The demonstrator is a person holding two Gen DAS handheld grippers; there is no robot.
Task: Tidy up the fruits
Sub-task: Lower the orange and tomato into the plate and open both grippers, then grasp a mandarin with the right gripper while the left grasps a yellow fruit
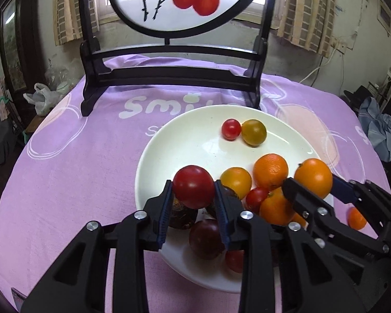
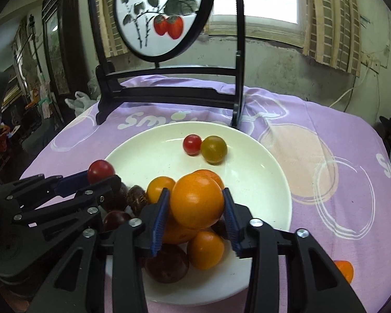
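A white plate (image 1: 185,146) on a purple cloth holds several fruits: oranges, yellow, red and dark tomatoes. My left gripper (image 1: 193,188) is shut on a red tomato (image 1: 193,185) above the plate's near left part. My right gripper (image 2: 197,201) is shut on an orange (image 2: 197,199) above the fruit pile. The right gripper (image 1: 310,184) and its orange (image 1: 313,177) show at the right in the left wrist view. The left gripper (image 2: 101,174) and its red tomato (image 2: 100,170) show at the left in the right wrist view. A small red tomato (image 2: 192,144) and a greenish one (image 2: 213,148) lie at the plate's far side.
A dark wooden stand (image 1: 169,73) with a round painted screen stands behind the plate. One small orange (image 2: 345,270) lies on the cloth to the right of the plate. A white plastic bag (image 1: 40,99) sits at the table's far left edge.
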